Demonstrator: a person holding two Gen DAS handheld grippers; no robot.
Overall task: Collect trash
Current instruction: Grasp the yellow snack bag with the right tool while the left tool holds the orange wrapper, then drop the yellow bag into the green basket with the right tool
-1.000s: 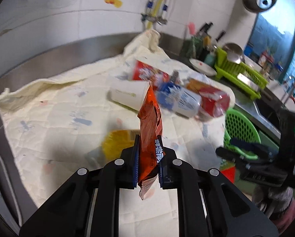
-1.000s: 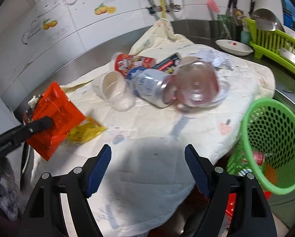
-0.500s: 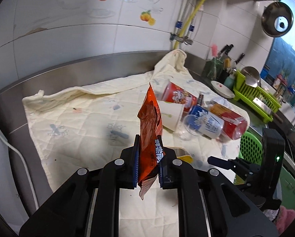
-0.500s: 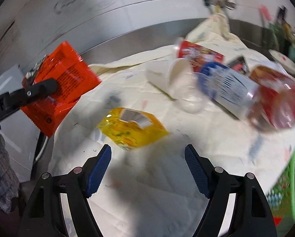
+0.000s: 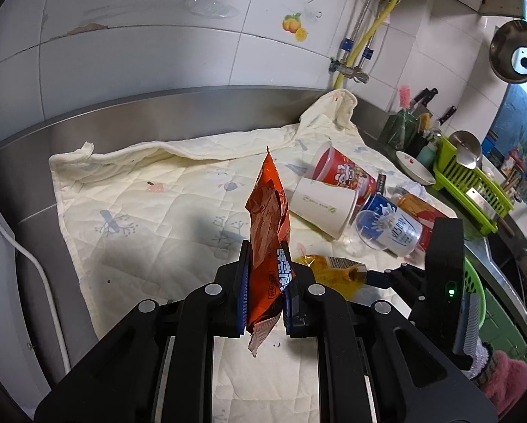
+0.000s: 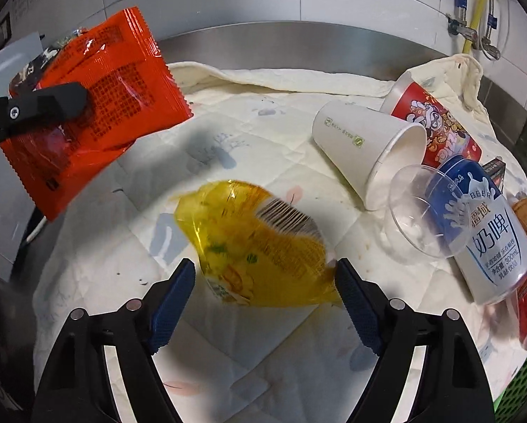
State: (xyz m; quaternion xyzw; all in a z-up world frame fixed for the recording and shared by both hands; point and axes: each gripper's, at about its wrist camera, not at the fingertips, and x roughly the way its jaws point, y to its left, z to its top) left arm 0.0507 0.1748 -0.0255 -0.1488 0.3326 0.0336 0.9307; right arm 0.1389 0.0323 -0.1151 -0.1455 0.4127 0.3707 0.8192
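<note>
My left gripper (image 5: 265, 292) is shut on an orange snack wrapper (image 5: 267, 232) and holds it upright above the quilted cloth; the wrapper also shows in the right wrist view (image 6: 97, 105). My right gripper (image 6: 265, 299) is open, its fingers on either side of a yellow wrapper (image 6: 259, 246) lying on the cloth; that wrapper also shows in the left wrist view (image 5: 334, 271). Further right lie a white paper cup (image 6: 369, 144), a red printed cup (image 6: 436, 130), a clear plastic cup (image 6: 415, 211) and a blue-and-white can (image 6: 489, 232).
A cream quilted cloth (image 5: 157, 211) covers the steel counter. A green basket (image 5: 475, 292) sits low at the right edge; it also shows in the right wrist view (image 6: 524, 391). A green dish rack (image 5: 471, 183), a white bowl and knives stand at the back right. A white cable (image 5: 34, 264) hangs left.
My right gripper has moved left and down from the cups and basket to straddle the yellow wrapper. My left gripper has lifted and drawn back with the orange wrapper in it.
</note>
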